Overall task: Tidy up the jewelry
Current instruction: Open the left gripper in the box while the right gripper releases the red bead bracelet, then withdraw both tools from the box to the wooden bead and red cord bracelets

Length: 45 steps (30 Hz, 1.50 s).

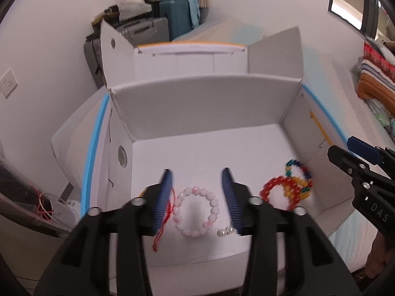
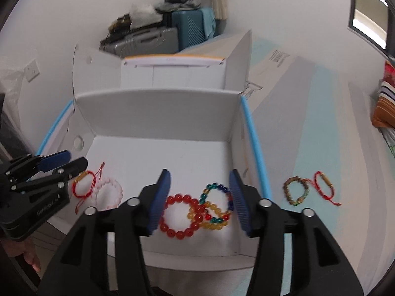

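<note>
An open white cardboard box (image 1: 197,106) (image 2: 158,113) holds several bracelets. A pink bead bracelet (image 1: 195,214) (image 2: 109,194) lies between the fingers of my open left gripper (image 1: 198,176), with a red cord bracelet (image 1: 164,218) (image 2: 84,185) at its left. A red bead bracelet (image 1: 274,190) (image 2: 180,215), a yellow one (image 2: 209,213) and a multicolour one (image 1: 298,172) (image 2: 218,197) overlap in the box, under my open right gripper (image 2: 200,176). Both grippers are empty. A brown bead bracelet (image 2: 296,190) and another red cord bracelet (image 2: 325,188) lie outside on the pale blue surface.
The box flaps stand upright at the back and sides. A second white box (image 1: 190,56) stands behind. Suitcases (image 1: 172,17) are stacked against the far wall. A striped cushion (image 1: 377,76) lies at the right. A wall socket (image 1: 8,82) is at the left.
</note>
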{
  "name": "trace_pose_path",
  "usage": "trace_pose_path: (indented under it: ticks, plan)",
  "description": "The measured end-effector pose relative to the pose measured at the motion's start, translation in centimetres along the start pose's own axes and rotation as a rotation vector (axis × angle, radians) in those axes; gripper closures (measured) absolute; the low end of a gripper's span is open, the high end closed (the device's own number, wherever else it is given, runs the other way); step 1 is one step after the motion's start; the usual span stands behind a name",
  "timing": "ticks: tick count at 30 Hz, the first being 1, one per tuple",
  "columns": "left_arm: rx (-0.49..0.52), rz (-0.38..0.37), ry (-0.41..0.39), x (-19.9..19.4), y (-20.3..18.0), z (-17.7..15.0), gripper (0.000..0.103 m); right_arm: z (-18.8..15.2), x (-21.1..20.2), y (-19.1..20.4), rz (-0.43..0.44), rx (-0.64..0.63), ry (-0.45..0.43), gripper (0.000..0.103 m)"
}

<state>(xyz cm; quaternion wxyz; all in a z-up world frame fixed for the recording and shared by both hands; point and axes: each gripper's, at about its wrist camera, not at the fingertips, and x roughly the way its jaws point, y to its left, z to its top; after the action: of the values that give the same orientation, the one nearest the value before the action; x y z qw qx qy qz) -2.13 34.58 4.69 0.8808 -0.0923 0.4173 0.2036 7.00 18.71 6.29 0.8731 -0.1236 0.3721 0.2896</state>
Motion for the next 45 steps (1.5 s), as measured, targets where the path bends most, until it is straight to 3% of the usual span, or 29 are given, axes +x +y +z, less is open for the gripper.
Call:
trace_pose_path:
  ticks: [2,4,10,18,25,33,37,45]
  plan:
    - [0.007,-0.007,-0.015,-0.7,-0.7,0.2,0.050,0.0,-0.8,-1.2,-0.018,0.013,-0.018,0.043]
    - [0.015,-0.017,-0.035,-1.5,-1.6,0.3,0.037,0.0,-1.5,-2.6,-0.033,0.032,-0.028,0.041]
    - [0.055,-0.071,-0.088,-3.5,-5.9,0.7,0.021,-0.3,-3.3,-7.8,-0.087,0.088,-0.043,0.039]
    - [0.125,-0.138,-0.134,-5.1,-12.9,1.5,0.007,-1.2,-5.0,-14.6,-0.157,0.157,-0.055,0.034]
    - [0.220,-0.223,-0.127,-4.0,-21.0,2.0,0.006,-2.2,-5.0,-20.8,-0.210,0.215,-0.042,0.030]
    - [0.301,-0.295,-0.068,0.0,-29.4,1.5,0.006,-3.2,-2.7,-26.7,-0.219,0.250,-0.006,0.030]
    - [0.322,-0.252,-0.042,2.9,-31.8,1.4,0.006,-3.6,-0.4,-28.6,-0.217,0.254,0.022,0.030]
    - [0.288,-0.246,0.001,8.8,-33.5,1.0,0.006,-3.1,4.7,-29.6,-0.167,0.226,0.100,0.035]
